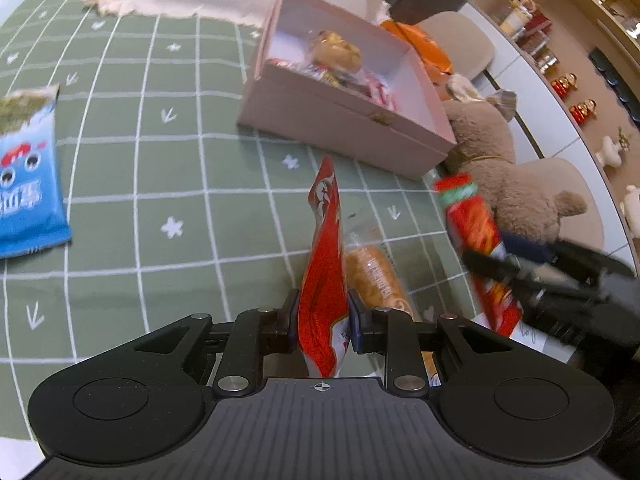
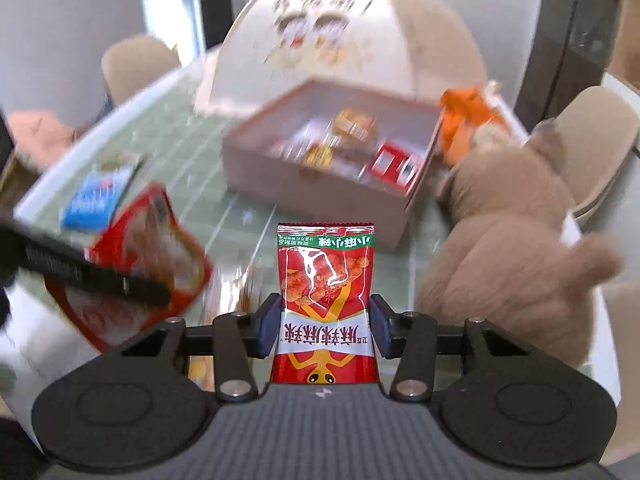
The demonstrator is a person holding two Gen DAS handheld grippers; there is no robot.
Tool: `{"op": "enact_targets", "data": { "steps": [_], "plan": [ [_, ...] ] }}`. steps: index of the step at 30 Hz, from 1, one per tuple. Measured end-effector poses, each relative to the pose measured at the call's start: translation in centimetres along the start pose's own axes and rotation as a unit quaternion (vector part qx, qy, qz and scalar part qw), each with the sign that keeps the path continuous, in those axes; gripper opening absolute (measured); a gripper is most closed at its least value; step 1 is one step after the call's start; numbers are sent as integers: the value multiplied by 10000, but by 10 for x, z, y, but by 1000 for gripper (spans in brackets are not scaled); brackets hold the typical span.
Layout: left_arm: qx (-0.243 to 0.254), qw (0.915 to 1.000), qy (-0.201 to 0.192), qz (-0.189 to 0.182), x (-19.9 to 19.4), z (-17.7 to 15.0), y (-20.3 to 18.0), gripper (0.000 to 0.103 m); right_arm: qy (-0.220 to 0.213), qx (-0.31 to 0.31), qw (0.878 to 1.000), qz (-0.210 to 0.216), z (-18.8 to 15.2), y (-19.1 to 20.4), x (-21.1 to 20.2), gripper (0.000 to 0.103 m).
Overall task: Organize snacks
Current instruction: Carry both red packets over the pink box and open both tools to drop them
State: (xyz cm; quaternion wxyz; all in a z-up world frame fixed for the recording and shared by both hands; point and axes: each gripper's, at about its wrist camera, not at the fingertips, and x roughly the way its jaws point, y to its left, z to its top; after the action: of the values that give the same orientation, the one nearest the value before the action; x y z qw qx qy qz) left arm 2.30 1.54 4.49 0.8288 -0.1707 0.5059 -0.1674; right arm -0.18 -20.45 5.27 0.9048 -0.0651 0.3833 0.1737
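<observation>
while pinched edge-on, red snack pouch (image 1: 324, 264) stands upright, crinkled.

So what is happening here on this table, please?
A person is sorting snacks with a hand-held gripper in each hand. The left hand-held gripper is clamped on a red snack packet, seen edge-on. The right hand-held gripper holds a red packet with a green band. The open pink box ahead already contains several snacks. A blue packet and a wrapped bread roll lie on the green tablecloth.
</observation>
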Motion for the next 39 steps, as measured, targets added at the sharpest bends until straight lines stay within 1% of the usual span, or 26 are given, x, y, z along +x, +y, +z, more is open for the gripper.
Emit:
{"op": "enact_targets", "data": {
  "steps": [3, 6, 10, 13, 19, 26, 28, 30, 33, 35, 37, 39],
  "plan": [
    [82, 9999, -59, 2, -2, 3, -4, 28, -168, 148, 9997, -52, 11, -10, -9, 46],
    [93, 9999, -74, -6, -3, 6, -5, 28, -211, 110, 9996, -137, 15, -12, -12, 46],
    [56, 9999, -121, -97, -6, 11, -4, 28, -81, 146, 9998, -136, 8, -11, -8, 46],
    [42, 9996, -233, -172, -10, 17, -5, 27, 35, 161, 9997, -177, 2, -9, -2, 46],
    [-45, 9976, -478, -491, -23, 40, -9, 27, 162, 251, 9992, -278, -7, -10, 2, 47],
    [-116, 9922, -784, -963, -37, 68, -21, 27, 317, 350, 9981, -402, -14, -14, 4, 47],
    [-184, 9889, -964, -1115, -39, 84, -24, 27, 348, 371, 9979, -411, -15, -14, 4, 47],
    [-260, 9831, -1259, -1301, -43, 106, -26, 27, 370, 375, 9977, -436, -15, -12, 4, 47],
    [-406, 9682, -1843, -1643, -46, 144, -30, 27, 286, 339, 9980, -442, -11, -6, 1, 47],
    [-809, 9576, -1979, -1932, -38, 166, -22, 31, 227, 255, 9984, -448, -7, -2, -1, 47],
    [-1100, 9533, -2060, -1915, -28, 175, -10, 32, 155, 121, 9987, -469, -6, 1, -5, 47],
    [-1237, 9565, -2077, -1634, -21, 173, 5, 32, 107, 73, 9987, -497, -7, 1, -10, 47]
  ]
}}
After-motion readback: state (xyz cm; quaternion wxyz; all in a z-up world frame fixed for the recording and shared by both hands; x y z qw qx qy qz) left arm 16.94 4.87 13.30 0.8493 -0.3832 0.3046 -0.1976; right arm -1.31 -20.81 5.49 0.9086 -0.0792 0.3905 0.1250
